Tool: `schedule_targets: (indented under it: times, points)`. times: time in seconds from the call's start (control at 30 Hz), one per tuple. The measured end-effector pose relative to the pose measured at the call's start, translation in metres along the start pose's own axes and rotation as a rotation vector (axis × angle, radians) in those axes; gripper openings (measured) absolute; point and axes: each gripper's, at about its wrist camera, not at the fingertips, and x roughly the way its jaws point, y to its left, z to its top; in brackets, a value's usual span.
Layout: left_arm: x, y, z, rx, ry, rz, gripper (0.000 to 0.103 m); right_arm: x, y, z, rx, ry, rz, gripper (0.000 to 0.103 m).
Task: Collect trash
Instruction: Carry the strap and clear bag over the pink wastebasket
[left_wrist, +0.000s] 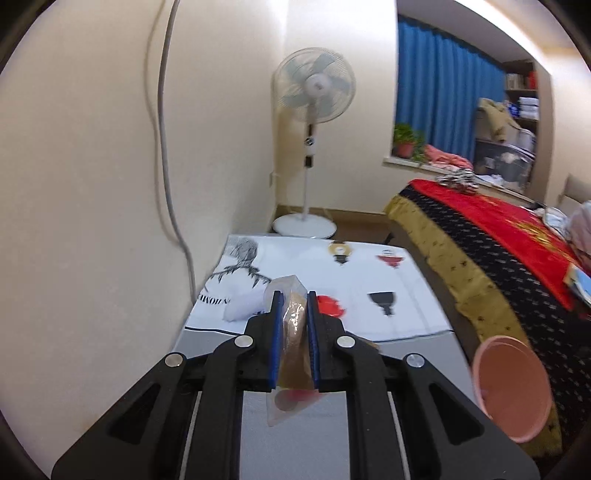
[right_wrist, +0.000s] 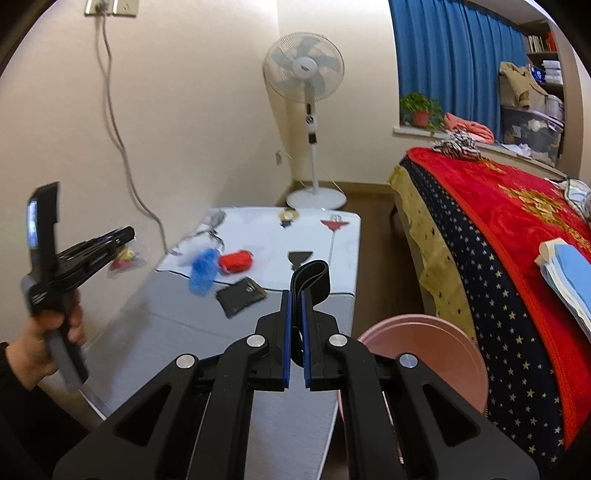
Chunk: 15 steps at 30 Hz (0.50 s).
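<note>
Left claw (left_wrist: 294, 295) raised above surface (right_wrist: 155, 321), clear plastic wrapper (left_wrist: 291, 325) pinched between its pads. Blue crumpled bag (right_wrist: 202, 271), red wad (right_wrist: 236, 263), dark pouch (right_wrist: 240, 295) seen ahead-left of right claw (right_wrist: 295, 295). Right claw clenched on black band (right_wrist: 310, 280). Pink bin (right_wrist: 424, 354) placed just right of it.
</note>
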Motion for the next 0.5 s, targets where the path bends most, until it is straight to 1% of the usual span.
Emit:
schedule_targets:
  times: [0.13,0.27,0.37,0.5]
  points:
    - [-0.054,-0.015,-0.002,0.050,-0.025,-0.047,0.012,-0.011,0.006,0.000,0.008,-0.025,0.032,0.005]
    - [-0.097,-0.023,-0.010,0.064,0.010,-0.071,0.012,-0.026,0.011,-0.003,0.023,-0.014,0.029,0.005]
    - [-0.127,-0.025,-0.018,0.059,0.019,-0.077,0.012,-0.050,0.018,-0.005,0.027,-0.029,0.041,0.005]
    - [-0.155,-0.031,-0.032,0.073,0.037,-0.088,0.012,-0.089,0.033,-0.021,0.009,-0.042,0.069,0.005]
